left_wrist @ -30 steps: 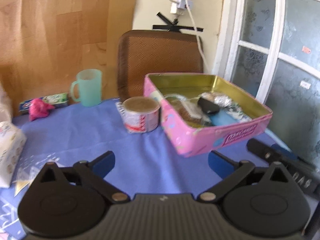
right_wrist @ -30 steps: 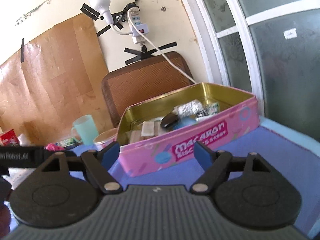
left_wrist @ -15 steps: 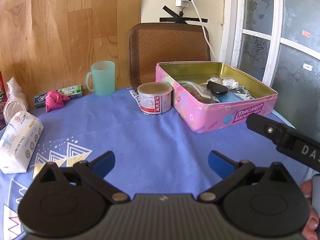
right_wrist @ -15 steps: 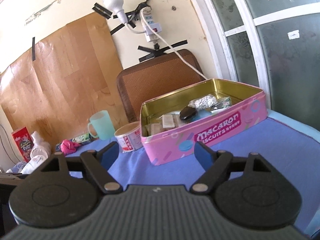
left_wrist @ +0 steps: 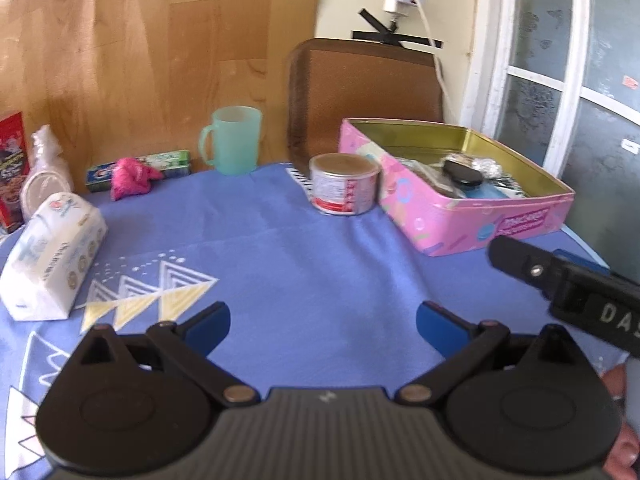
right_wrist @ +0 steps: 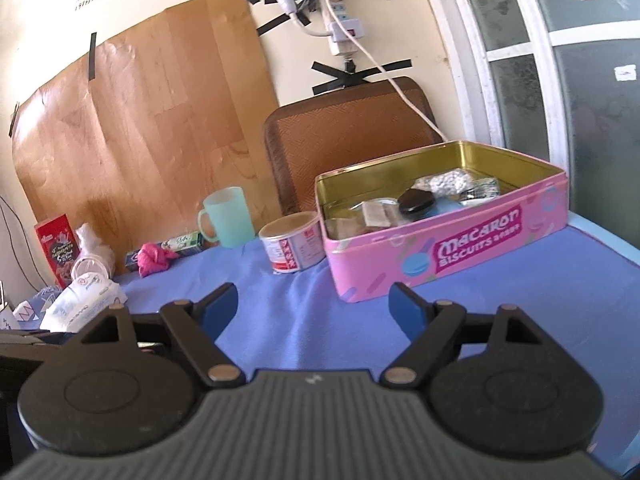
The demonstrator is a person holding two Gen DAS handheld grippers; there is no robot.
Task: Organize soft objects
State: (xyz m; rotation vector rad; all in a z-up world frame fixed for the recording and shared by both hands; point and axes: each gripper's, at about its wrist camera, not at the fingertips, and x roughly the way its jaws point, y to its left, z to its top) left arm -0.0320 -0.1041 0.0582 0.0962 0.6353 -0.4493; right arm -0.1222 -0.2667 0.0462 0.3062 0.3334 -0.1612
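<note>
A pink biscuit tin (left_wrist: 476, 226) (right_wrist: 448, 248) stands open at the right of the blue tablecloth, with several small packets and a black object inside. A crumpled pink cloth (left_wrist: 130, 178) (right_wrist: 154, 258) lies at the far left by the wall. A white tissue pack (left_wrist: 52, 252) (right_wrist: 82, 302) lies at the left. My left gripper (left_wrist: 322, 324) is open and empty over the cloth's middle. My right gripper (right_wrist: 312, 306) is open and empty, in front of the tin; its body shows in the left wrist view (left_wrist: 568, 284).
A metal can (left_wrist: 344, 188) (right_wrist: 294, 246) stands just left of the tin. A green mug (left_wrist: 234, 140) (right_wrist: 228, 216), a green box (left_wrist: 166, 162), a red carton (right_wrist: 56, 248) and a brown chair back (left_wrist: 364, 92) line the back wall.
Both grippers have pulled back from the tin and turned left, so more of the table's left side shows. Both stay open.
</note>
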